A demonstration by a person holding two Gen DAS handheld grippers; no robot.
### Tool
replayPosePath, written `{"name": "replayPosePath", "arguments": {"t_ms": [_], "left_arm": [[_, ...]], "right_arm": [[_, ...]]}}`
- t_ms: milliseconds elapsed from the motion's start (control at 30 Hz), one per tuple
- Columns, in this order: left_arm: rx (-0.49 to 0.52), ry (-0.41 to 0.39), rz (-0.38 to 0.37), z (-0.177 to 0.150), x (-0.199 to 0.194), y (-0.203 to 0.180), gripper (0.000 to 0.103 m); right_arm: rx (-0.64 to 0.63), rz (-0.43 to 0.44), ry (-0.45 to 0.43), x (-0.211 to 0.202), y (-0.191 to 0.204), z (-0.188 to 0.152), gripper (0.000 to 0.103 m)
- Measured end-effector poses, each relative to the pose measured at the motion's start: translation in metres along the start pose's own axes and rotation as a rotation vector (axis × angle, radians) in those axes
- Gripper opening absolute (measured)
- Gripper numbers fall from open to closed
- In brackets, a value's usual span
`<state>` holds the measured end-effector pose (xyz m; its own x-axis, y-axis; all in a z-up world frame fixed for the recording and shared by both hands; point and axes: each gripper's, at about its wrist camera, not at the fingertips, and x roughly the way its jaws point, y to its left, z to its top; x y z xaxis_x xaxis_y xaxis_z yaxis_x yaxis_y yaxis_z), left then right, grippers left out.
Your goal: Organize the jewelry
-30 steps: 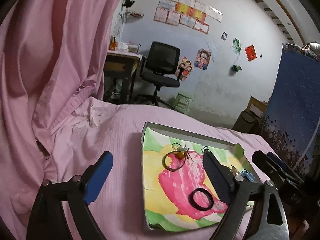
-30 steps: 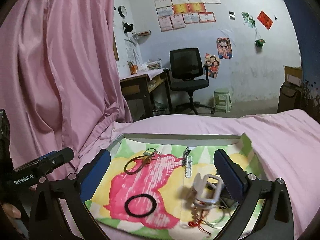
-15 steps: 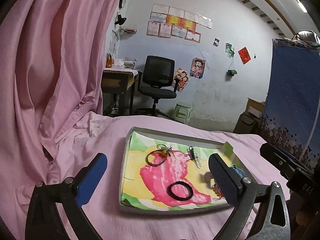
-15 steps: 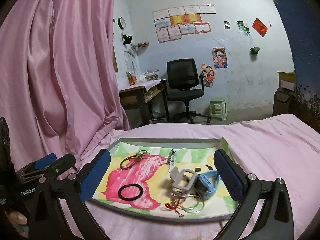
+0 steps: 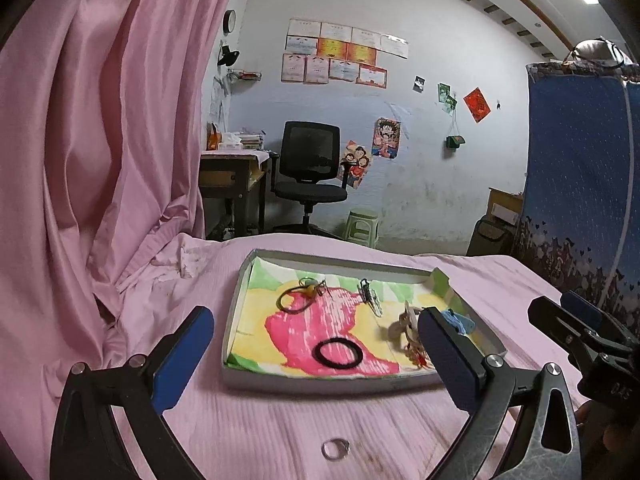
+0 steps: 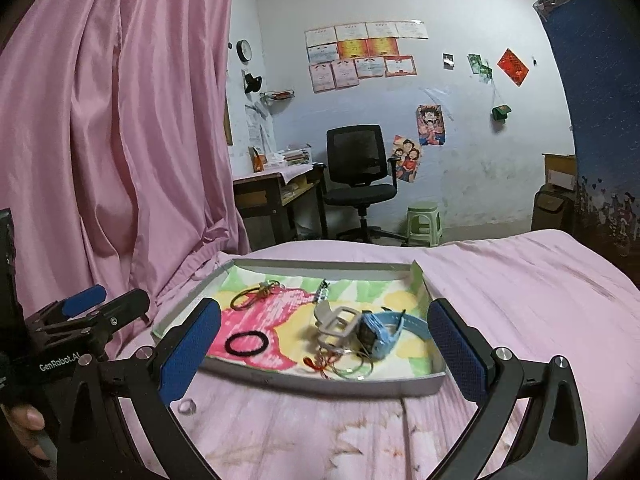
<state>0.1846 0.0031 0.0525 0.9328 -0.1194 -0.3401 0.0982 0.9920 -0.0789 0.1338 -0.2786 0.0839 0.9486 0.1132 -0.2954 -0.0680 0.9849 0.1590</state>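
left hand-held gripper (image 5: 316, 344) agape, right hand-held gripper (image 6: 324, 338) agape

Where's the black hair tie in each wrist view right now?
Left wrist: black hair tie lies flat in the tray, near its front edge, slightly right of centre frame, on the pink patch.
Right wrist: same hair tie sits at the tray's front left, just right of the left blue pad.
Shared landmark: the black office chair against the back wall.
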Motion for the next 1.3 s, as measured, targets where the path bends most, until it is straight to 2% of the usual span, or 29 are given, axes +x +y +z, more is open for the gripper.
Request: {"name": "replayPosePath", "arguments": {"t_ms": [300, 800, 1000, 1300], "left_arm": [[0.002, 0.004, 0.016, -0.022, -0.011, 0.0, 0.102], [-0.043, 0.043, 0.022, -0.035, -0.013, 0.015, 0.102], [-0.03, 0.075, 0.029, -0.036, -0.005, 0.012, 0.102], [0.002, 0.07, 0.032, -0.035, -0.001, 0.004, 0.102]], "right_arm": [[0.01, -0.019, 0.008, -0.002, -0.007, -0.026, 0.102], [-0.01, -0.035, 0.029, -0.006, -0.005, -0.035, 0.102], [-0.01, -0.032, 0.043, -0.003, -0.005, -0.036, 0.102], [0.017, -0.037, 0.048, 0.003, -0.011, -0.037, 0.102]]}}
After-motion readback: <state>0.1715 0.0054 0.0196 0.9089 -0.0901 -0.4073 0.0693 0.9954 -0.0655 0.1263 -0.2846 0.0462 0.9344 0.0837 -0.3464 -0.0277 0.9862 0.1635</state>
